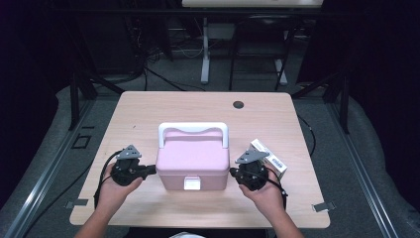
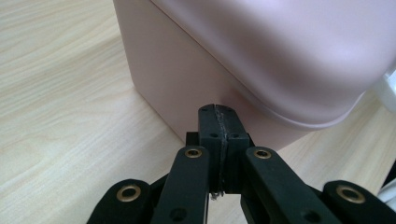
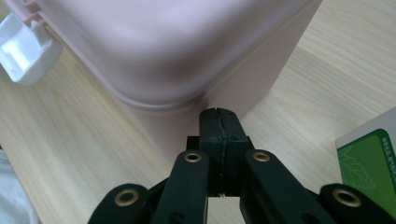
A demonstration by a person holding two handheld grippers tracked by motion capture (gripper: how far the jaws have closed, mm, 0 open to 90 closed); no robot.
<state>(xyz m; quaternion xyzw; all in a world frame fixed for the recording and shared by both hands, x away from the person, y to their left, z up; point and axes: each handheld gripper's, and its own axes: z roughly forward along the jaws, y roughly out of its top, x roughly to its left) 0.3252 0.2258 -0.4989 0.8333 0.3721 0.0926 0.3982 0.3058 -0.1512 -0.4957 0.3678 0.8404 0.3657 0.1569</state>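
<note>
High view overhead, far; both gripper views close, sharing pink box.

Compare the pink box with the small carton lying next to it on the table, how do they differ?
The pink box is far bigger than the small carton. The box is plain pink with a white handle and front latch; the carton is white with green printing. The box sits square in the middle between both grippers, while the carton lies askew behind the right gripper. Both rest on the wooden table.
</note>
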